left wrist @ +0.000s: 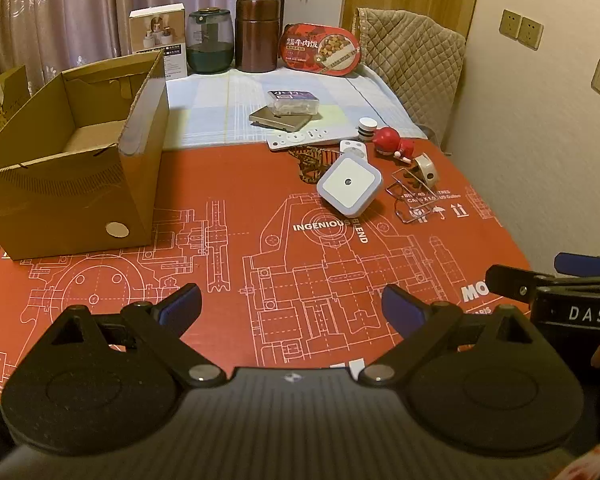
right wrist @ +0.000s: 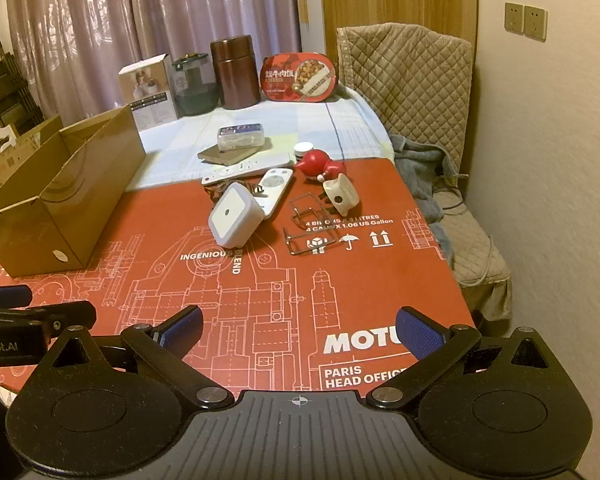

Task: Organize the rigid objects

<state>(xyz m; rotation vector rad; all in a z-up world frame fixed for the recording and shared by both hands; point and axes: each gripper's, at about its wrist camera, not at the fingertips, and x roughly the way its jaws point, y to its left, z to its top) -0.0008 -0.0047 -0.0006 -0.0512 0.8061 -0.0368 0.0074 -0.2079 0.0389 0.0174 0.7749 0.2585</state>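
- Left gripper (left wrist: 291,307) hovers over the red mat (left wrist: 260,280), jaws spread wide — nothing between them.
- Right gripper (right wrist: 299,330) alongside, just as wide, empty too.
- Open cardboard box (left wrist: 72,184) sits on the left.
- Ahead, a cluster: square white night light (right wrist: 233,214), white remote (right wrist: 274,190), wire frame (right wrist: 310,224), red figurine (right wrist: 320,164) — all untouched.

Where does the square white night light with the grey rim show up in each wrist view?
Left wrist view: the square white night light with the grey rim sits right of centre, tilted on the red printed mat.
Right wrist view: the night light sits left of centre, just ahead of the white remote.
Shared landmark: the open brown cardboard box stands to its left in both.
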